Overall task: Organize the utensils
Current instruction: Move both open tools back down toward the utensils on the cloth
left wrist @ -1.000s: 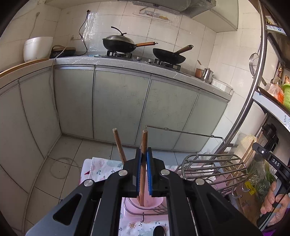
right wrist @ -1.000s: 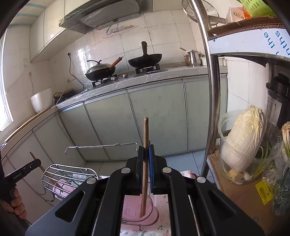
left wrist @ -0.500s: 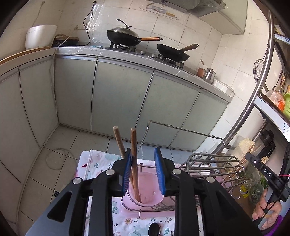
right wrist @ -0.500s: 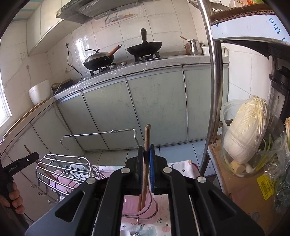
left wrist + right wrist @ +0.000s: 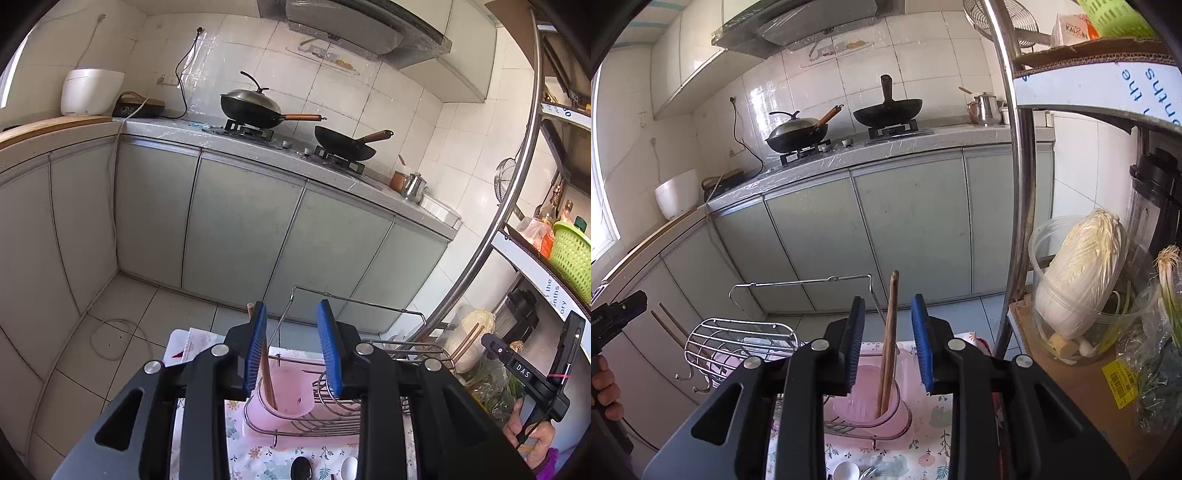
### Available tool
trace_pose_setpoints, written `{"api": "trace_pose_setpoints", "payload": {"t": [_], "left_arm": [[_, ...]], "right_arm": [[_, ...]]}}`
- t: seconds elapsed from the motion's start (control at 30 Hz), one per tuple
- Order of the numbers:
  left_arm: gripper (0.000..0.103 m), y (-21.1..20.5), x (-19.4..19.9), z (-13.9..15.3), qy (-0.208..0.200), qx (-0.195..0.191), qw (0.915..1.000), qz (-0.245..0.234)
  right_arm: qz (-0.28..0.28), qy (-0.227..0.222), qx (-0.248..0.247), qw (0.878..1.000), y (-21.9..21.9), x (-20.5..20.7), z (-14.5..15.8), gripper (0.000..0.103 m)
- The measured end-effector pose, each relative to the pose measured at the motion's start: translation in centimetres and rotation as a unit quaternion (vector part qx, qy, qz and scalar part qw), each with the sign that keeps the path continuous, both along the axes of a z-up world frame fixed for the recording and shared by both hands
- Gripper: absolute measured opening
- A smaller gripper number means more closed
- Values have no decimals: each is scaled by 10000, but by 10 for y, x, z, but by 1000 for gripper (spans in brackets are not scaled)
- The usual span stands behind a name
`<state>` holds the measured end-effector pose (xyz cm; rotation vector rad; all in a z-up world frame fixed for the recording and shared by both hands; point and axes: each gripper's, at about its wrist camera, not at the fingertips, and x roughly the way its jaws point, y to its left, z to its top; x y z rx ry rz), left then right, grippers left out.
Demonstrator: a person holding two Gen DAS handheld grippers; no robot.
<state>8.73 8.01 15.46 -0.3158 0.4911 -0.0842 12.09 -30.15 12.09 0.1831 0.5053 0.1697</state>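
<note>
Across the far side: a long run of grey-green cabinets (image 5: 236, 229) under a pale kitchen counter (image 5: 280, 155), carrying a lidded wok (image 5: 251, 105) and an open wok (image 5: 343, 142) on the burners. White rice cooker (image 5: 90, 92) off at the left end. A steel shelf post (image 5: 1015, 177) rising close on the right, beside it a clear tub holding a napa cabbage (image 5: 1078, 273).

Nearer, below both cameras: a flower-print cloth (image 5: 923, 435) bearing a wire rack (image 5: 325, 413) with pink utensil cups. Left gripper (image 5: 291, 347) over one pink cup (image 5: 288, 391), blue fingers (image 5: 255, 350) apart and opening, nothing pressed between them; a pair of wooden chopsticks (image 5: 266, 376) standing in that cup, leaning just beside the left finger, whether touching it cannot be told. Right gripper (image 5: 888, 339) over the other pink cup (image 5: 864, 402), fingers (image 5: 921, 343) also apart and opening; a second pair of chopsticks (image 5: 888, 343) standing between them, clear of both pads, tips down in the cup, tilted slightly.

Smallest, on the cloth near the bottom edge: a dark spoon (image 5: 301, 469) and a white spoon (image 5: 349, 465) lying side by side. At the frame edges, a hand (image 5: 604, 387) around each gripper's handle.
</note>
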Motion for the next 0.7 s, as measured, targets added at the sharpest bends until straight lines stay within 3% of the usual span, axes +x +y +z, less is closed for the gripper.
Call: {"api": "trace_pose_setpoints", "payload": {"t": [0.33, 0.5, 0.7], "left_arm": [[28, -3, -41, -2, 1, 111, 9999, -84], [28, -8, -58, -16, 127, 131, 9996, -219], [28, -21, -69, -50, 564, 217, 9975, -354]], "right_arm": [[25, -123, 24, 9999, -5, -55, 2, 27], [129, 108, 146, 9998, -4, -78, -18, 27], [208, 569, 199, 9980, 1, -89, -51, 27]]}}
